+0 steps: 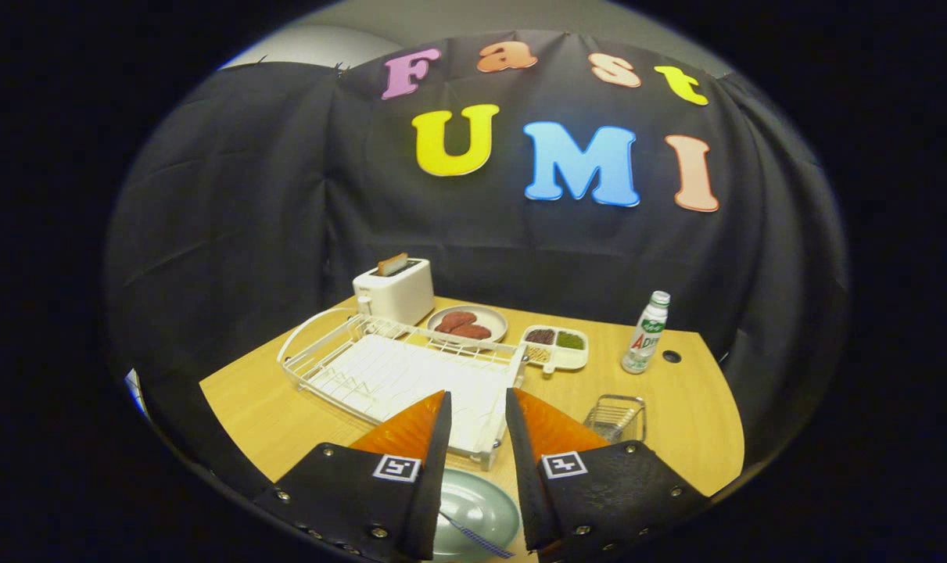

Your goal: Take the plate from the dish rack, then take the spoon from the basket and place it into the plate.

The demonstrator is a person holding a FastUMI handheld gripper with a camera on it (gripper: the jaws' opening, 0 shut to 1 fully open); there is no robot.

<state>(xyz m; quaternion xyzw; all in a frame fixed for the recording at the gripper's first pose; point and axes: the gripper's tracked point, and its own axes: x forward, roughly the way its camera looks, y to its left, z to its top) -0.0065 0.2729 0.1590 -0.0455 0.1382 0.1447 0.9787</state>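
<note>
Pale green plate (477, 512) holding spoon (473, 536), lying between my fingers; my claw (477, 407) hanging open, gripping nothing; rack (395, 375) sitting beyond.

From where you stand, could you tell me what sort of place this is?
Probably a staged kitchen tabletop in a recording booth: a toaster, a white dish rack and a plate with a spoon between the open gripper fingers, before a cloth wall.

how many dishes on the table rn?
3. A green plate with a spoon lies between the open gripper fingers; a plate of meat beside the toaster; a divided tray right of it.
</note>
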